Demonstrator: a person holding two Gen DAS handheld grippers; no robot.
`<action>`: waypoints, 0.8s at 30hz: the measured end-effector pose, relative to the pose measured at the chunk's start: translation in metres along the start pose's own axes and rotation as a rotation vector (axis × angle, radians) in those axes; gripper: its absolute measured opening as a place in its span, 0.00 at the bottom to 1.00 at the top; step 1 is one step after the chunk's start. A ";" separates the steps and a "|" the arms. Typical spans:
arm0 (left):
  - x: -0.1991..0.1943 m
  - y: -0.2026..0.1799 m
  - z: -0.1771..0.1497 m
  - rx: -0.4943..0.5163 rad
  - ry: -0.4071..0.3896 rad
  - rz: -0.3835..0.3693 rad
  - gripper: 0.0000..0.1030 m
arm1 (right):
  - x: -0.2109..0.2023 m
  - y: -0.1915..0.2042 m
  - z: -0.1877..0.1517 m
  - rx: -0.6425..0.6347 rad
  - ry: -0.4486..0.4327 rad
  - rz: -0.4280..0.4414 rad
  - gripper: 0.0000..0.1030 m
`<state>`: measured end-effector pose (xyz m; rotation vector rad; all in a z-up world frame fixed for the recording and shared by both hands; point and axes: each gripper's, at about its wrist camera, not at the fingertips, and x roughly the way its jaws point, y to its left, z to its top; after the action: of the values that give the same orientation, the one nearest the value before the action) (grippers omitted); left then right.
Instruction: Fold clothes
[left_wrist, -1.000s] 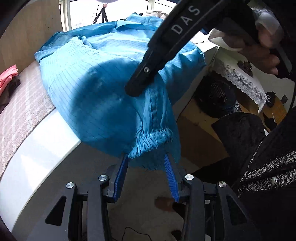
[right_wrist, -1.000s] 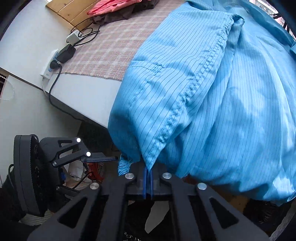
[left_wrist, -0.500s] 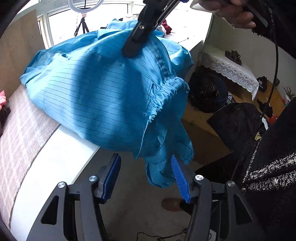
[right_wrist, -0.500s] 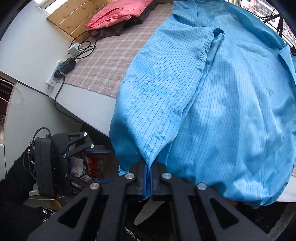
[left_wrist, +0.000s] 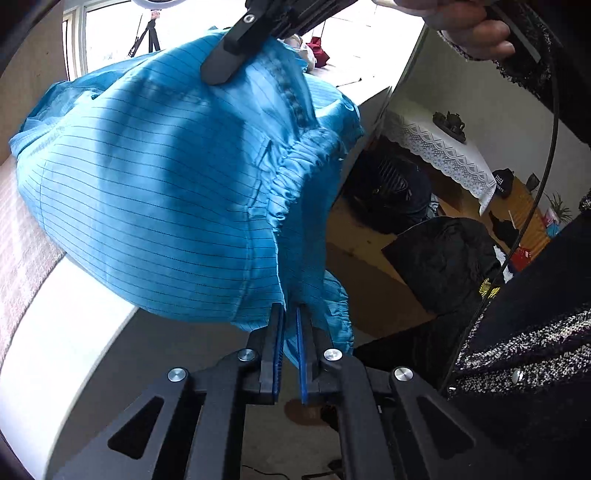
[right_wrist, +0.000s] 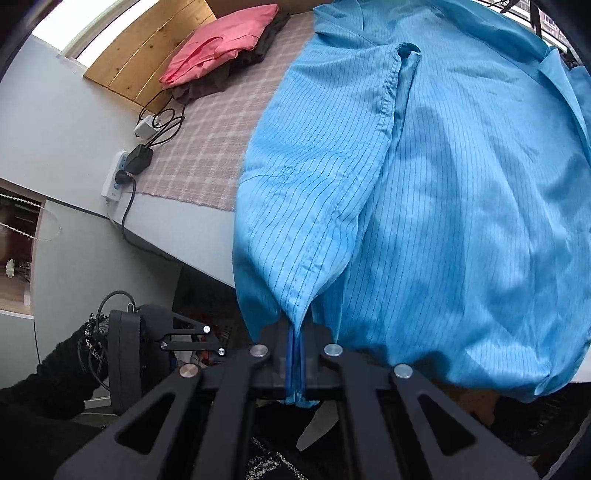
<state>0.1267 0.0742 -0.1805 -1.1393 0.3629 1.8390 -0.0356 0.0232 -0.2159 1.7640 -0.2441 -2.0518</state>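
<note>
Left hand-held gripper (left_wrist: 290, 343), gaping around the dangling cuff a second ago, now nipped together on the blue coat (left_wrist: 155, 192) near its gathered sleeve end. Right hand-held gripper (right_wrist: 295, 365) still clamped on the hem corner. Coat draped over the bed's (right_wrist: 207, 147) near edge; both ends held, ready for folding over.

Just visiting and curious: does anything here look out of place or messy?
Nothing looks damaged or spilled. The blue garment hangs partly over the bed's edge, pinched by both tongs, left and right. A charger and cables lie on the plaid cover.
</note>
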 end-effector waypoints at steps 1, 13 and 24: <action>0.003 -0.006 -0.007 0.019 0.037 0.000 0.09 | 0.013 -0.004 -0.003 0.004 0.045 -0.017 0.03; -0.030 0.021 0.010 -0.067 -0.076 0.139 0.32 | 0.037 -0.013 -0.025 -0.008 0.040 -0.098 0.27; -0.017 0.041 0.071 -0.099 -0.076 0.244 0.33 | -0.077 -0.016 0.035 -0.038 -0.237 -0.118 0.28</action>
<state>0.0568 0.0888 -0.1376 -1.1281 0.3840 2.1273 -0.0644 0.0651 -0.1469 1.5445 -0.1727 -2.3354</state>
